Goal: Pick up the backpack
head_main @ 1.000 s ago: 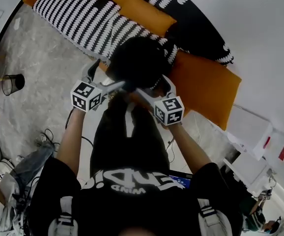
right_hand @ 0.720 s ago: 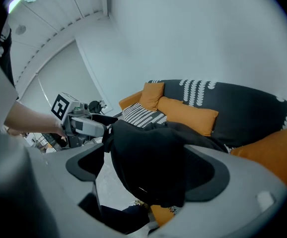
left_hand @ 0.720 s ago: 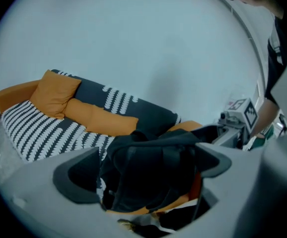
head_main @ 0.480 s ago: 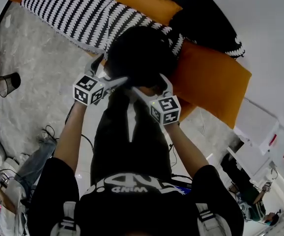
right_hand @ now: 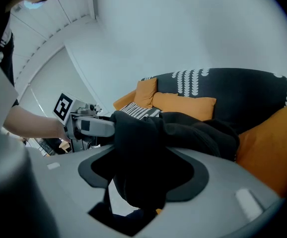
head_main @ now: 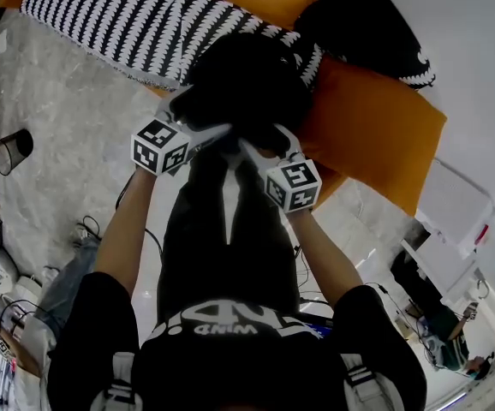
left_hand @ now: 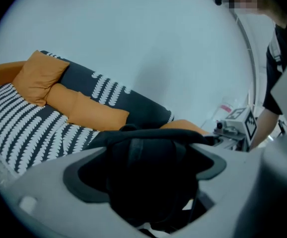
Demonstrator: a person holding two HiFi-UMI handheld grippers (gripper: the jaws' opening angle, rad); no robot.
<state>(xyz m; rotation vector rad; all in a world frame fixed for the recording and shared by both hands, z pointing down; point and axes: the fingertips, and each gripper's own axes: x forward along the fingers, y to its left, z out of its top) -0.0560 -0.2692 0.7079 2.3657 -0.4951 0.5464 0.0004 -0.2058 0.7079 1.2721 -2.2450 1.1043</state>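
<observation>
1. Head view shows the black backpack point(head_main: 243, 84) resting on the front edge of the sofa point(head_main: 128, 24), against a big orange cushion point(head_main: 372, 135), with the person's dark-trousered legs just below it.
2. Both marker cubes sit close together over the knees, and each claw reaches up to the near edge of the bag, left claw point(head_main: 216, 134) at the bag's lower left, right claw point(head_main: 252, 152) at its lower right.
3. Left gripper view: the left claw has just been closing, and the bulk of the backpack fills the gap between its dark pads. The jaws stand fairly wide. Bag and pads are black on black, so whether the pads press on it I cannot tell.
4. Right gripper view: the right claw has also just been closing, to a narrower gap. A bunched fold of the bag's fabric sits between the pads and meets both, so this claw grips the backpack.
5. Off to the left on the grey floor point(head_main: 59, 127) stands a wire bin point(head_main: 12, 151), well apart from the sofa.
</observation>
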